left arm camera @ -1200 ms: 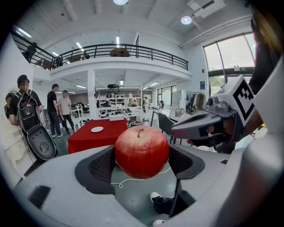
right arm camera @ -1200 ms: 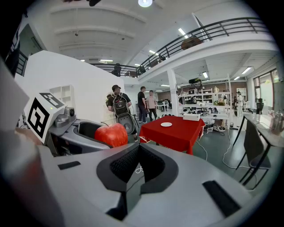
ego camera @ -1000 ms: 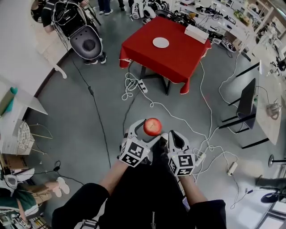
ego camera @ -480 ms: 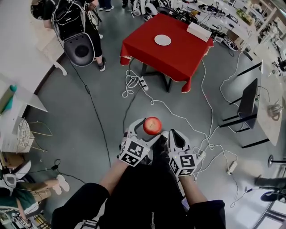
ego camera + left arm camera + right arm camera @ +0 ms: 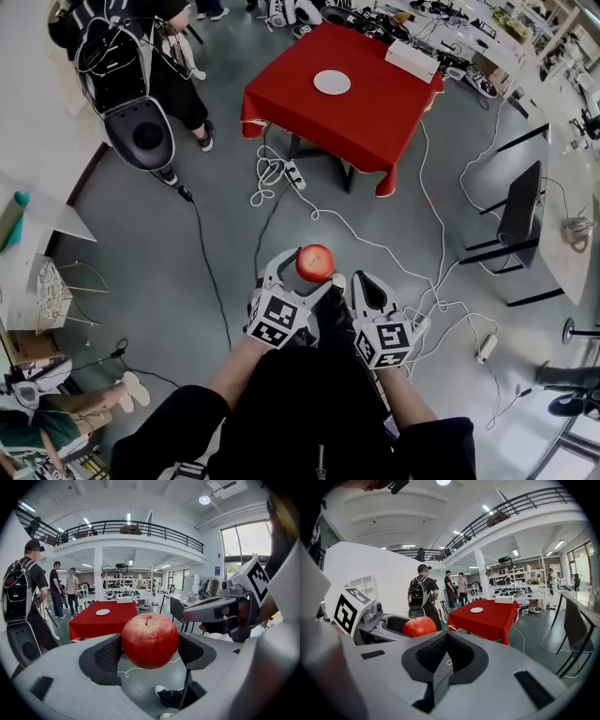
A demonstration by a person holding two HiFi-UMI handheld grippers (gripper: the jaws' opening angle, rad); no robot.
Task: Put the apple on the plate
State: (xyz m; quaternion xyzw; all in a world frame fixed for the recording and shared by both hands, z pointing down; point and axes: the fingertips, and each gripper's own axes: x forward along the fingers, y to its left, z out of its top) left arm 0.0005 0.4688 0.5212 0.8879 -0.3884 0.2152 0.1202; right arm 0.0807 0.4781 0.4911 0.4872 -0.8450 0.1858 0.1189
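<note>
The left gripper (image 5: pixel 309 274) stays clamped on the apple (image 5: pixel 150 639), the empty right gripper (image 5: pixel 443 656) closed beside it, while the plate (image 5: pixel 332 82) on the red table (image 5: pixel 375 122), well ahead of both, has barely neared, so the carry likely continues.

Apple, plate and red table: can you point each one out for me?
apple (image 5: pixel 315 263), head view, middle of its red skin.
plate (image 5: pixel 332 82), head view, its bare white centre.
red table (image 5: pixel 375 117), head view, bare red cloth.

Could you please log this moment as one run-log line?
left gripper: shut on apple | right gripper: shut, empty | plate: bare, on red table ahead
</note>
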